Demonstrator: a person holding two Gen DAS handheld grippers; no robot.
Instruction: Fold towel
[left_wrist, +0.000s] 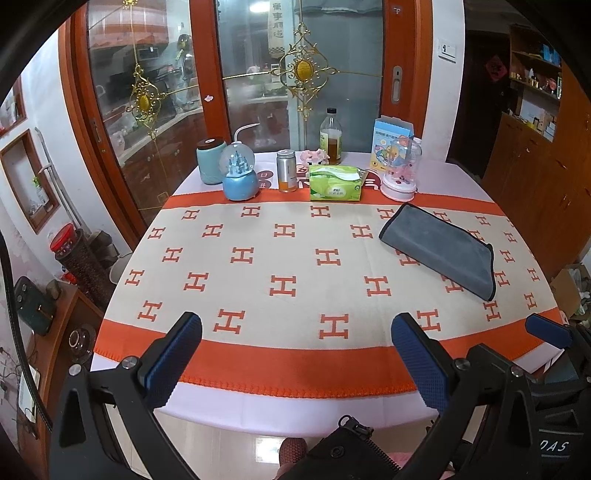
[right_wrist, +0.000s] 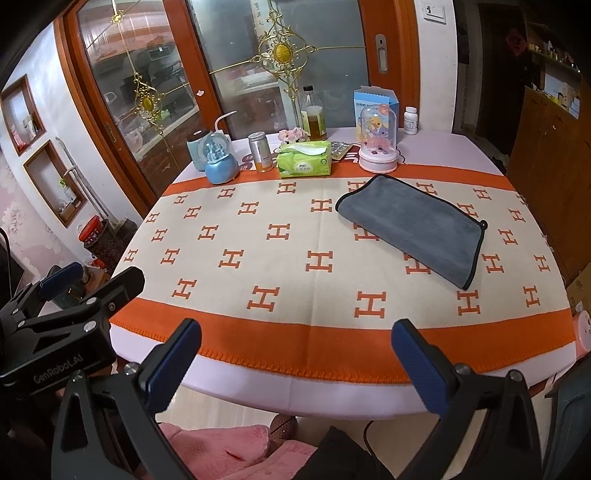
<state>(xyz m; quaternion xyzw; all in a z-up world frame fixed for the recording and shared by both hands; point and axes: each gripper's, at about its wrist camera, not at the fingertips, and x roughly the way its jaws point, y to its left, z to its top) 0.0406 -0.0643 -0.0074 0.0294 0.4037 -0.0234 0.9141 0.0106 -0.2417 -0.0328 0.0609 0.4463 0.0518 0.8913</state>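
Blue-padded fingers of the left gripper (left_wrist: 295, 354) and the right gripper (right_wrist: 295, 358) frame the near edge of a dining table (right_wrist: 325, 391), both tongs spread wide and holding nothing. Each hovers short of the table's front edge, over the floor and the person's lap, apart from the cloth.

Across the table lies the towel (right_wrist: 413, 225), grey with a dark trim, resting flat on the orange-and-cream tablecloth (right_wrist: 280, 236) toward the far right. It looks already doubled into a long rectangle, set at a slant, one short end close to the row of clutter at the back and the other pointing toward the table's right edge. Both grippers are well apart from it.

Along the far side stand a snow globe (right_wrist: 220, 162), a green pack of tissues (right_wrist: 304, 160), a bottle (right_wrist: 313, 114) and a domed toy (right_wrist: 378, 140), all just beyond the towel's upper corner.

By the look of things, the job sits at its reach stage: no corner has been seized. The next move calls for carrying both grippers forward and to the right, lowering them to the two corners of one short end, and pinching only the fabric, not the tablecloth beneath. Care would be needed near the far corner, where the toy and tissues stand close.
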